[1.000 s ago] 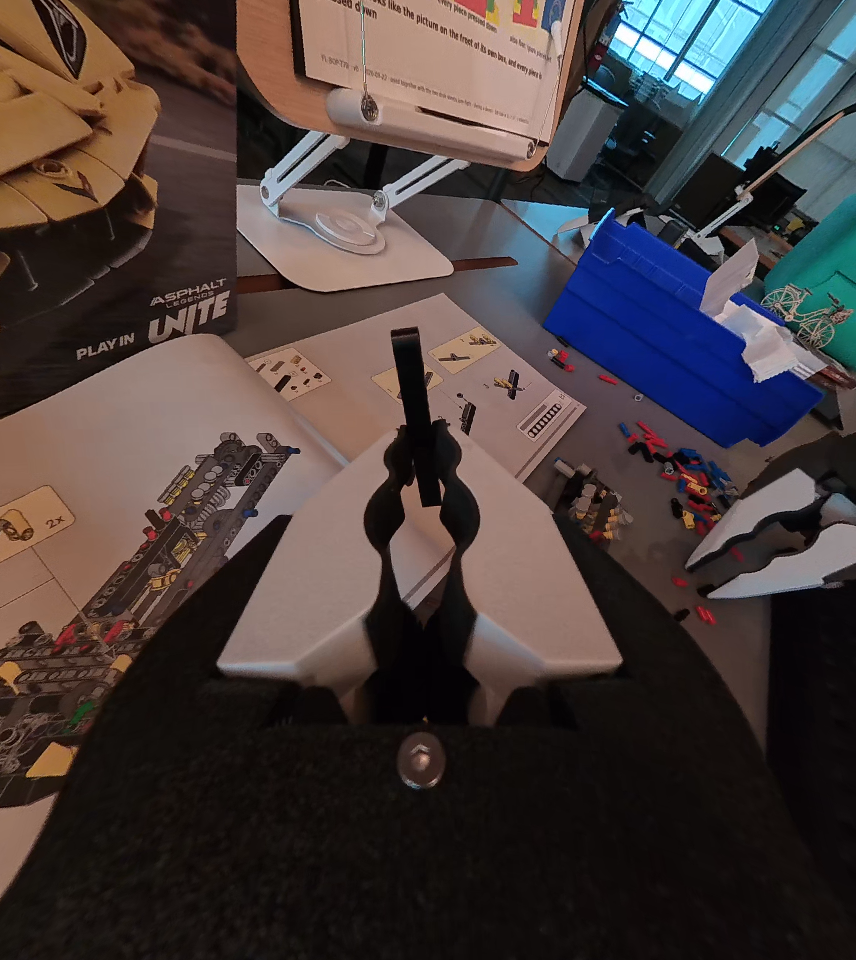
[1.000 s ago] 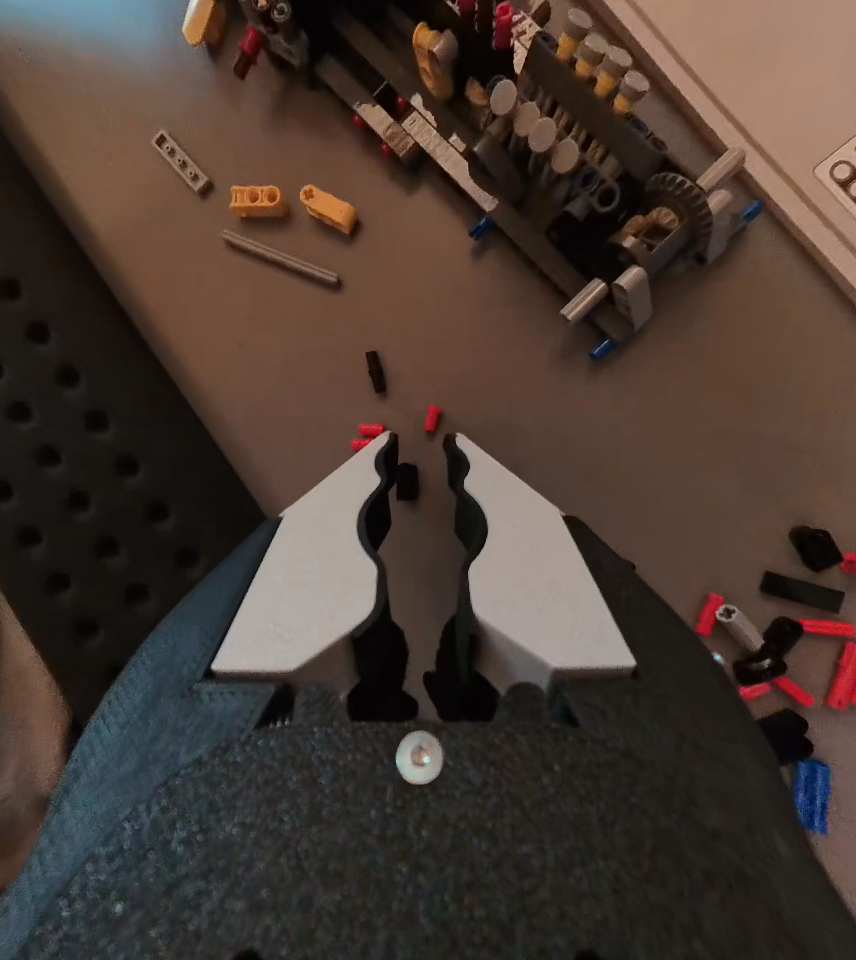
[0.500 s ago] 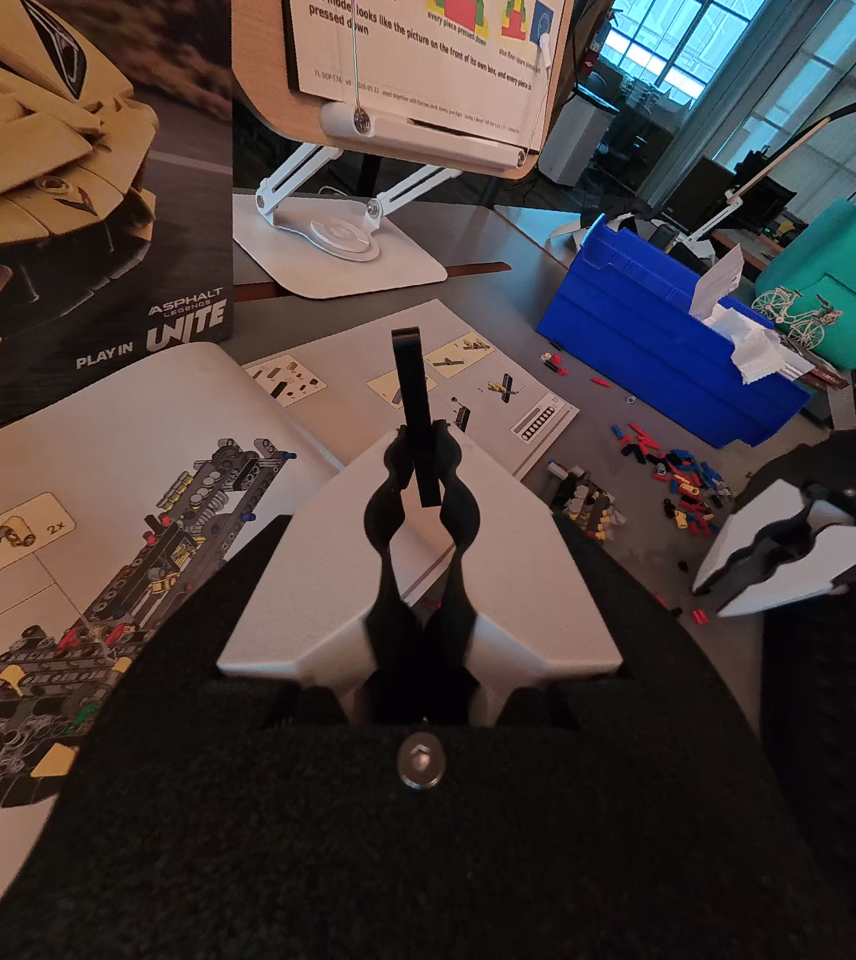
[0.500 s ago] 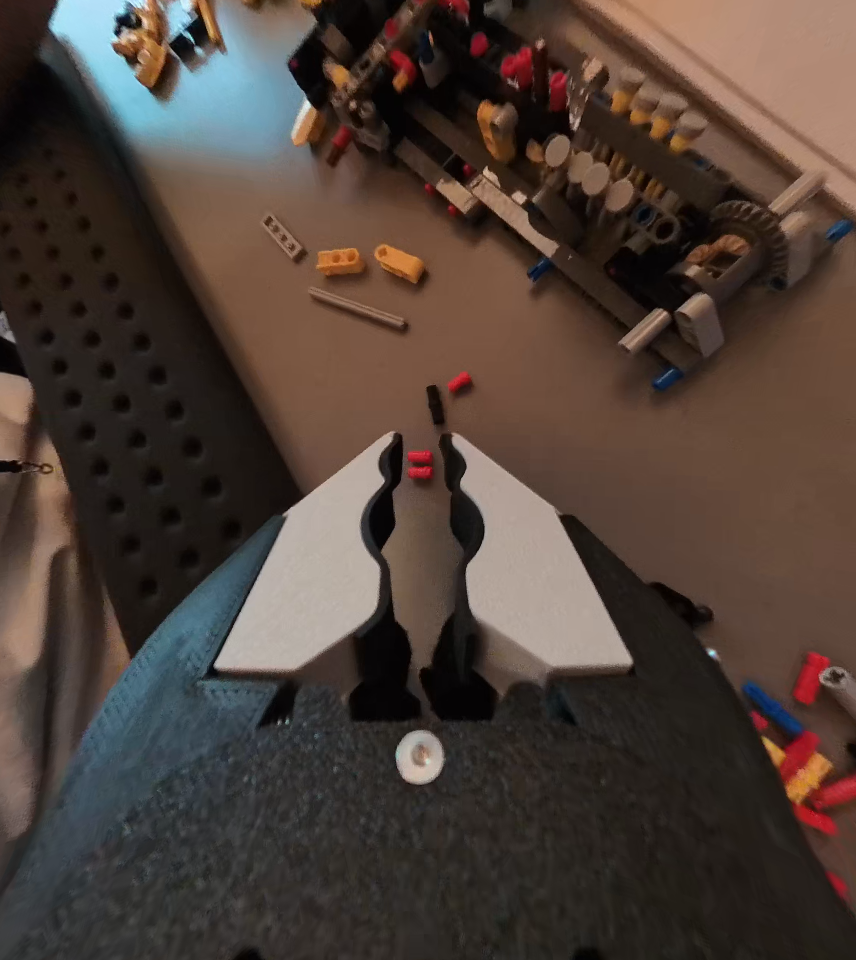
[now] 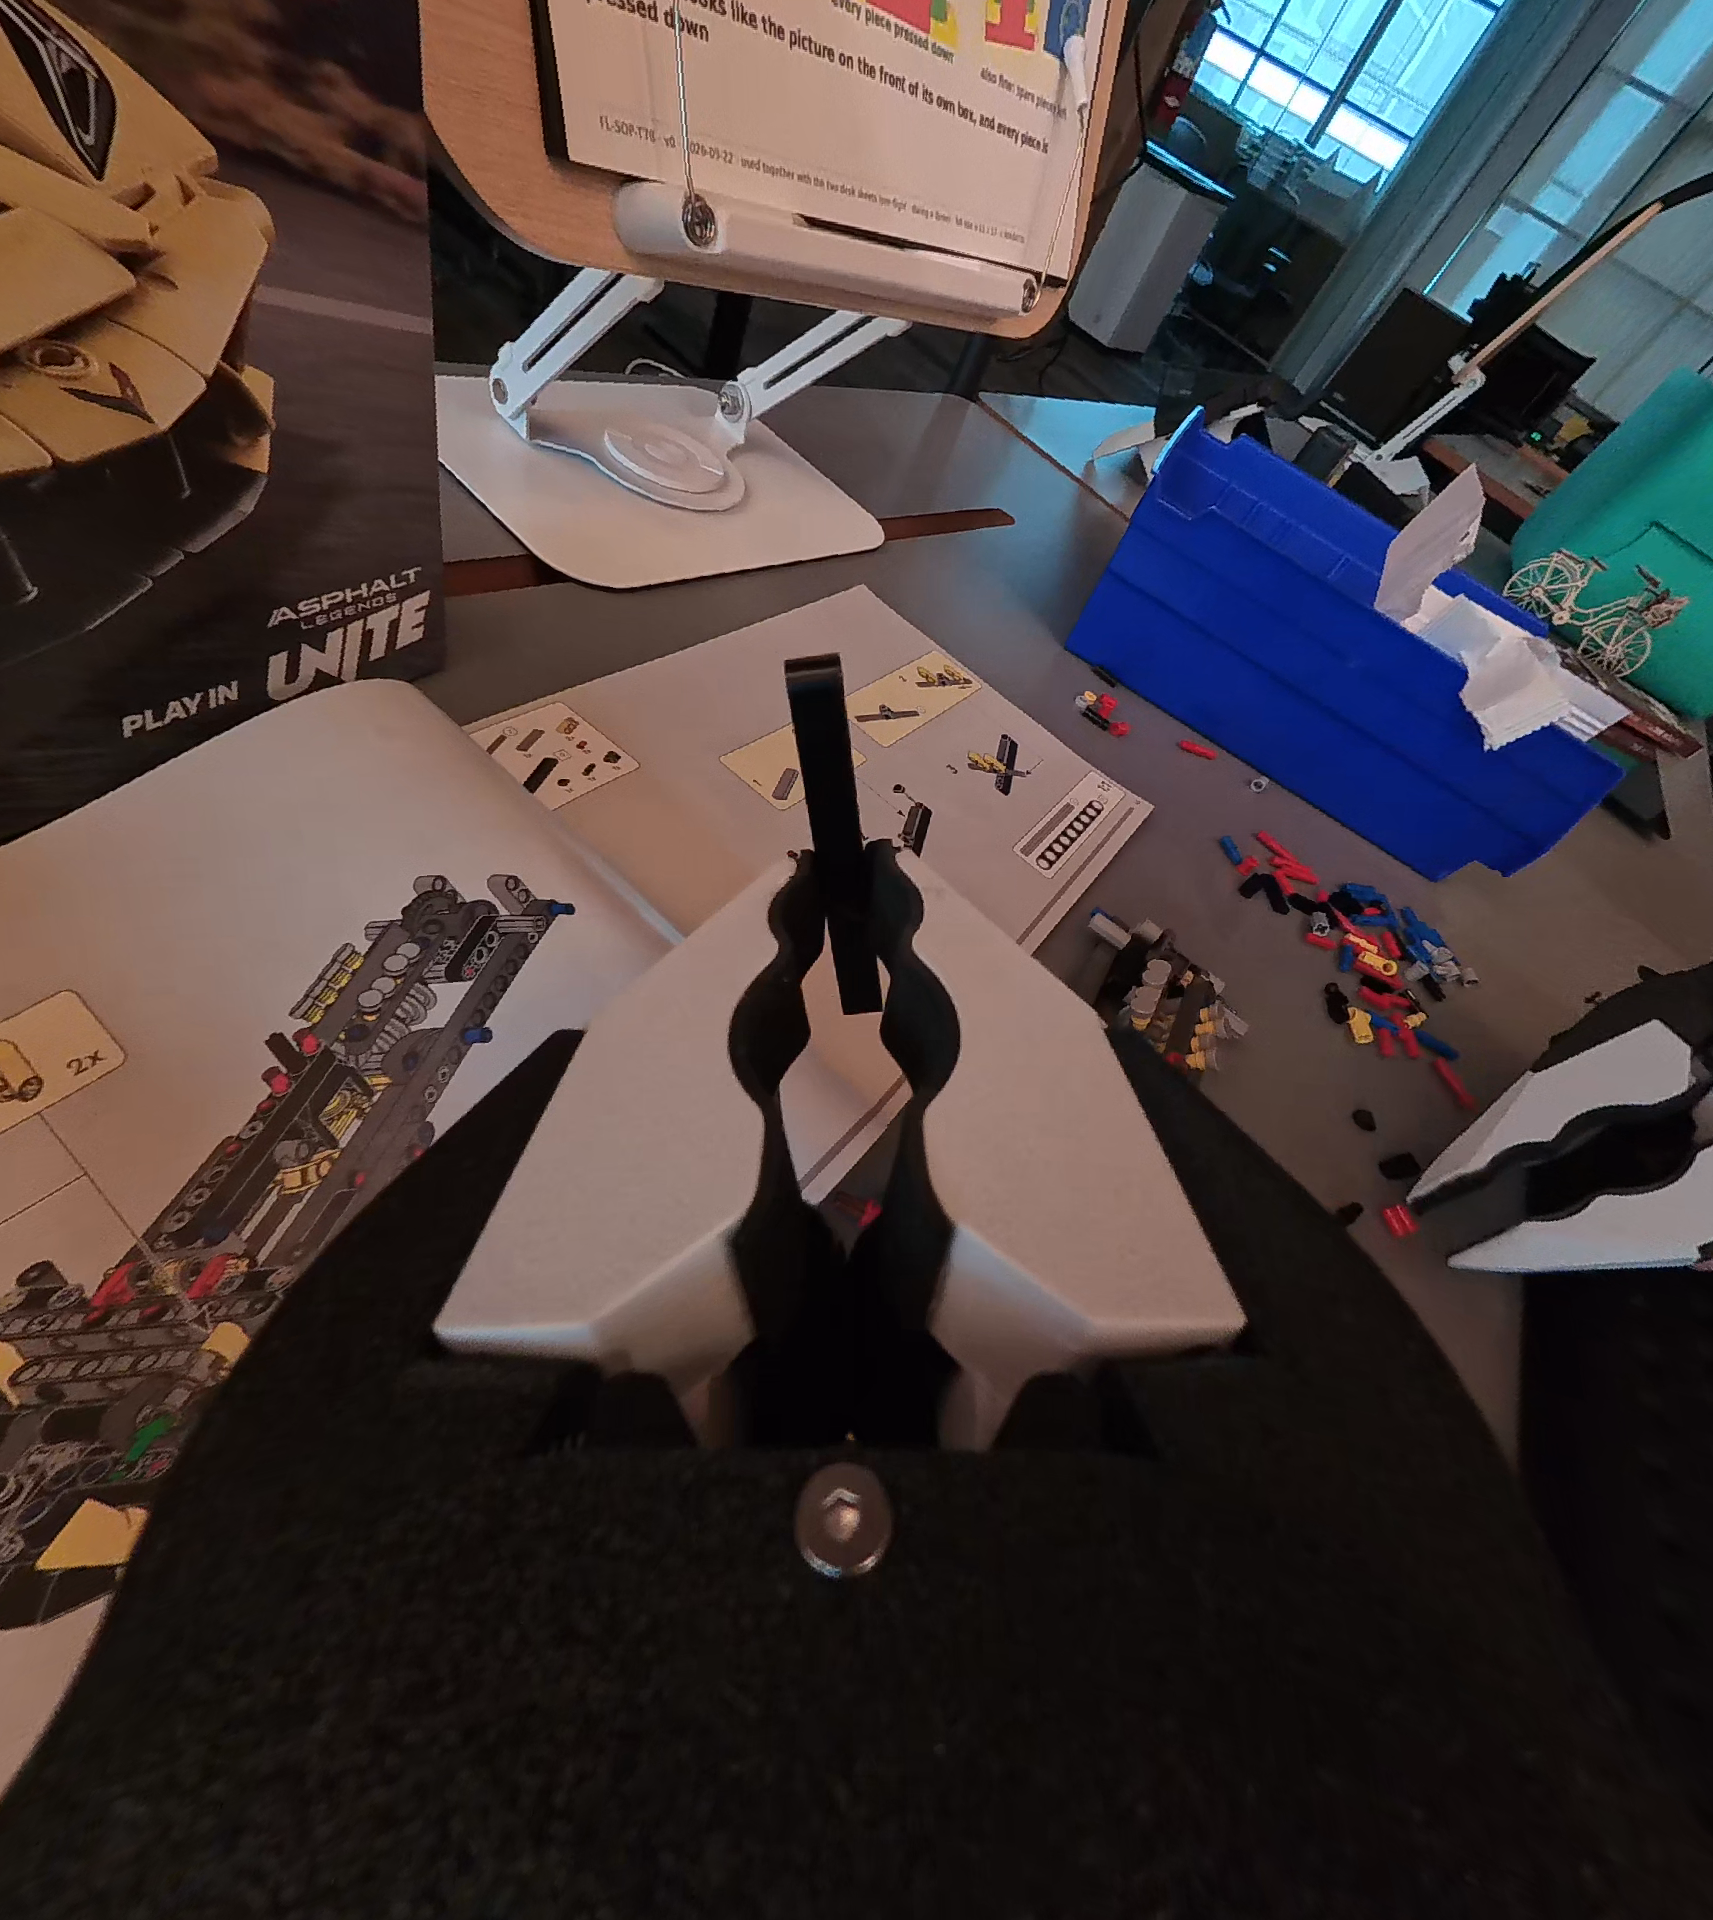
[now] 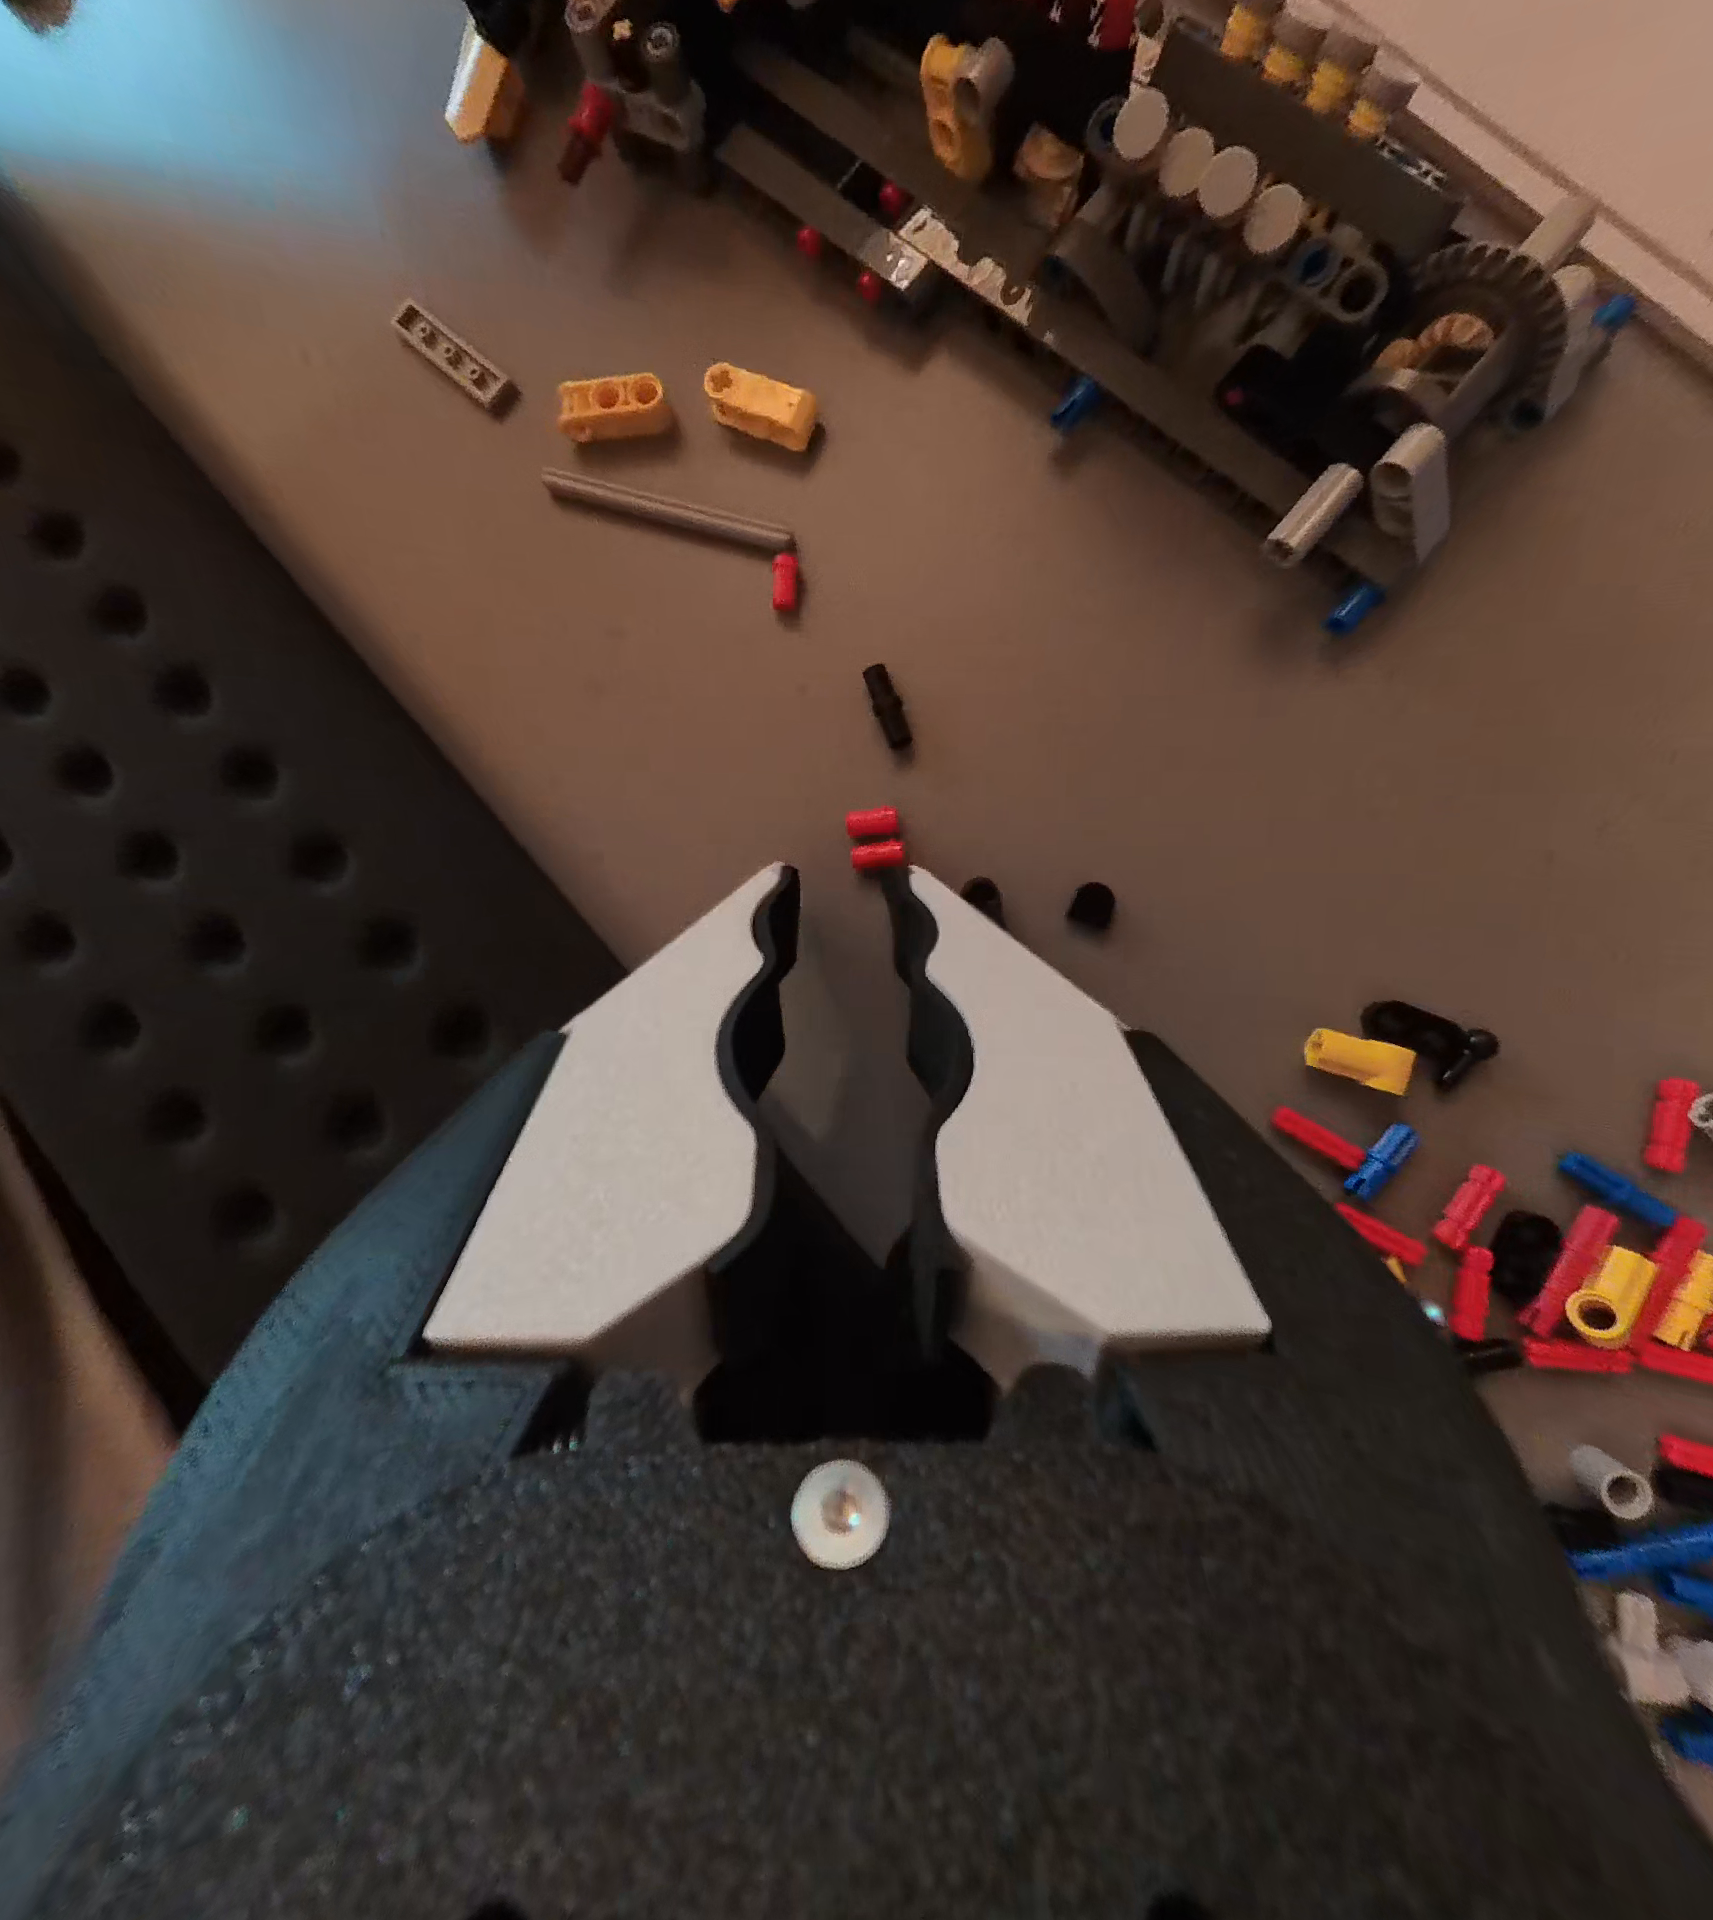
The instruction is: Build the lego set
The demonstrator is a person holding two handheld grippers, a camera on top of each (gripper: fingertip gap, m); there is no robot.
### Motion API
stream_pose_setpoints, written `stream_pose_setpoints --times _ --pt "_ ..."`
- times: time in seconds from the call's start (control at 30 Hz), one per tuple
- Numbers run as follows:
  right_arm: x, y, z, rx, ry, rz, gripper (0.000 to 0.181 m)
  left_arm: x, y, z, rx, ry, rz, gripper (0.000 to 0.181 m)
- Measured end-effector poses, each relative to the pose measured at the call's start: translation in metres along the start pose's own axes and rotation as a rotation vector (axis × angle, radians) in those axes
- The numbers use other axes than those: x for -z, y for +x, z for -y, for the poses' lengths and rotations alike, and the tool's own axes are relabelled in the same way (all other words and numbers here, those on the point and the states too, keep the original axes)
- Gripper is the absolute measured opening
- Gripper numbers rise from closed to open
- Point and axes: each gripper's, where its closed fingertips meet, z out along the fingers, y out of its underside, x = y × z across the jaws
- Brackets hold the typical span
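My left gripper [image 5: 839, 873] is shut on a flat black lego beam [image 5: 829, 821] that stands upright above the open instruction booklet [image 5: 208, 935]. My right gripper [image 6: 844, 883] is open and empty, low over the grey table. Two small red pins [image 6: 874, 840] lie just beyond its tips, a black pin [image 6: 886, 707] a little farther. The part-built grey lego chassis [image 6: 1195, 239] lies at the top of the right wrist view and also shows in the left wrist view [image 5: 1169, 997]. The right gripper [image 5: 1475, 1210] shows at the right of the left wrist view.
Two yellow connectors [image 6: 686, 400], a grey axle [image 6: 670, 509] and a grey plate [image 6: 455, 355] lie near the chassis. A heap of red, blue, black and yellow pins [image 6: 1610, 1278] is at right. A blue bin [image 5: 1330, 675], the set's box [image 5: 104, 343] and a stand [image 5: 654, 457] stand behind.
My right gripper has shifted over the table and opened a little wider; the red pins now lie just past its tips. The left gripper holds the black beam nearly still.
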Motion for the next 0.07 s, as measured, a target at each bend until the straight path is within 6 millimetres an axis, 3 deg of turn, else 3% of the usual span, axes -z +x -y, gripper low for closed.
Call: stream_pose_setpoints --times 0.03,0.07 --pt "0.0009 0.001 0.0006 0.005 0.001 -0.002 0.017 0.0 0.0 -0.0001 -0.001 -0.001 0.0 0.006" --pt "0.0016 0.0027 0.0014 0.009 0.001 -0.004 0.017 -0.0001 0.0001 -0.0003 -0.001 -0.001 0.0 0.006"
